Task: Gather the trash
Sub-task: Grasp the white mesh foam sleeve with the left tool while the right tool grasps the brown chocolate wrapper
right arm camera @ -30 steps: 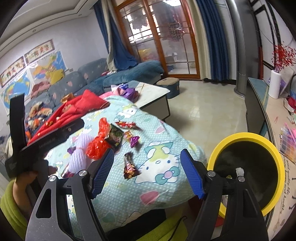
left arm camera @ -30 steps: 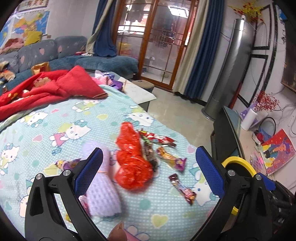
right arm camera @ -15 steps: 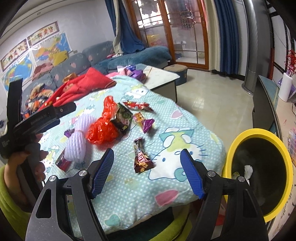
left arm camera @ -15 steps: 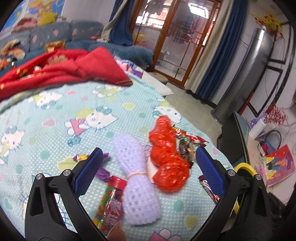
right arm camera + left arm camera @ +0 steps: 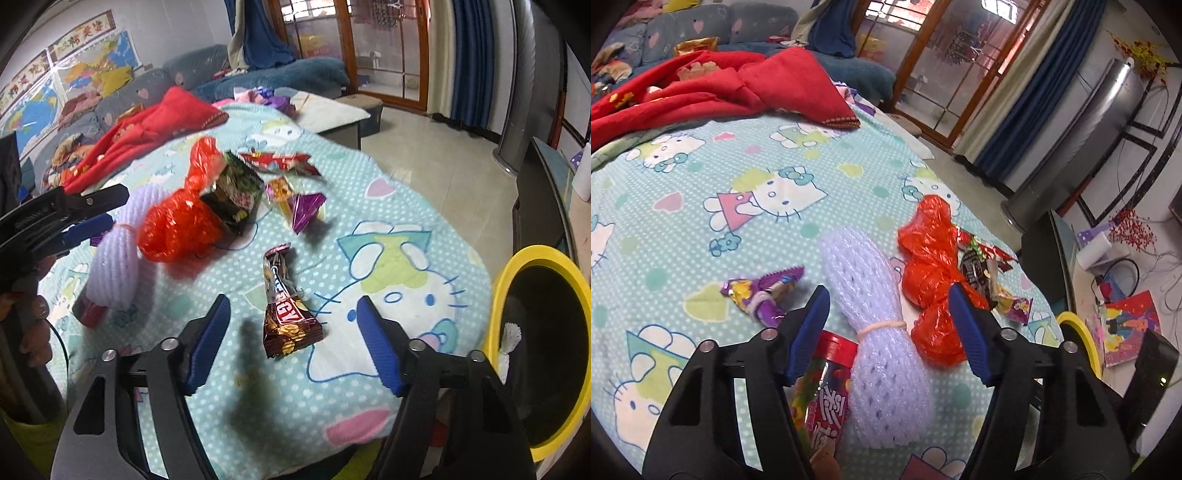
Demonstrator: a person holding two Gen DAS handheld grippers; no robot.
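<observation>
Trash lies on a Hello Kitty bedspread. A lavender foam net, tied with a rubber band, lies between the jaws of my left gripper; the jaws are closing and the pads stand clear of it. A red plastic bag lies just right of the net, and a red-lidded candy pack just left. A brown snack wrapper lies between the closing jaws of my right gripper, untouched. The left gripper also shows at the left of the right wrist view.
A purple candy wrapper lies left of the net. Several more wrappers lie beyond the red bag. A yellow-rimmed bin stands off the bed's right edge. A red blanket covers the far side.
Both grippers have come down closer to the bed and their jaws have narrowed. The foam net now sits between the left jaws, the brown wrapper between the right jaws.
</observation>
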